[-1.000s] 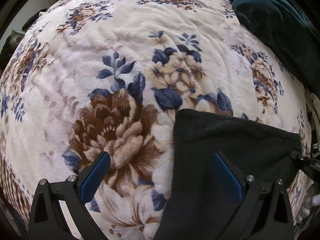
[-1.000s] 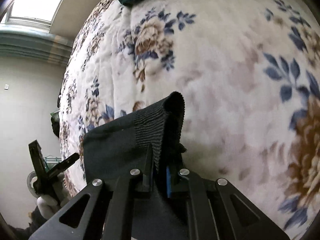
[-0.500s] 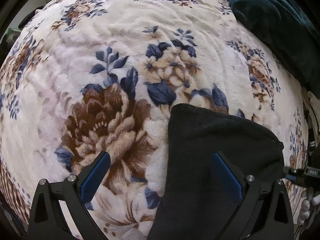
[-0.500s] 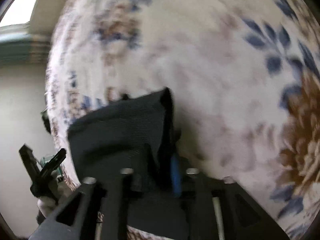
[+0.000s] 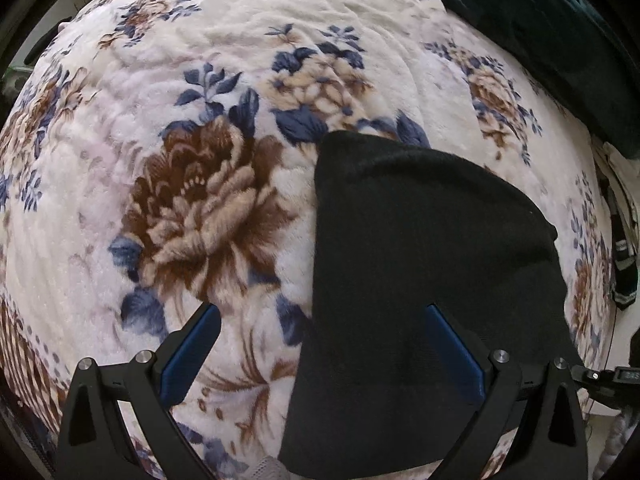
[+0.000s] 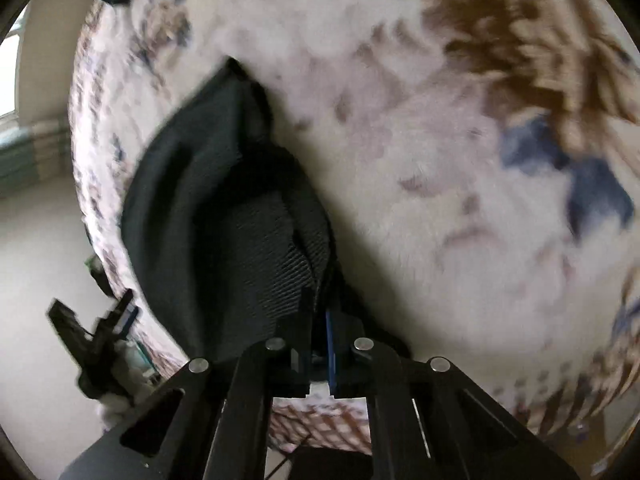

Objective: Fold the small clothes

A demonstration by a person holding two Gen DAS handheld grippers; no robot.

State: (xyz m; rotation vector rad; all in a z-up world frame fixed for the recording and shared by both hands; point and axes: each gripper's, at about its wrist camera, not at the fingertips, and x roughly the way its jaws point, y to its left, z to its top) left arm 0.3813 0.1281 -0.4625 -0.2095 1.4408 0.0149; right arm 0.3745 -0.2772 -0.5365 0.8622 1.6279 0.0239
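On the left we see our left gripper (image 5: 320, 344) pointing straight down over the bed, its jaws spread wide and holding nothing. Its left blue pad (image 5: 192, 354) hangs above the floral blanket (image 5: 208, 208), over the stem below the big brown bloom, while its right pad sits above the black garment (image 5: 420, 260). The garment lies on the blanket to the right of that brown flower, its upper left corner pointing toward a cluster of blue leaves, its rounded right edge close to the side of the bed. At the upper right a dark teal cloth (image 5: 560, 32) is heaped on the blanket, well apart from the garment.

Moving right, our right gripper (image 6: 318, 332) is closed on the garment's ribbed edge (image 6: 276, 264), which is pinched between its pads; its jaws have just been closing, with that knit edge between them. From this side the black cloth rises away from the gripper in a loose fold, with the blanket blurred behind it. Low at the left of this view we can make out the other gripper, small and blurred, beside the edge of the bed, with a pale wall beyond.
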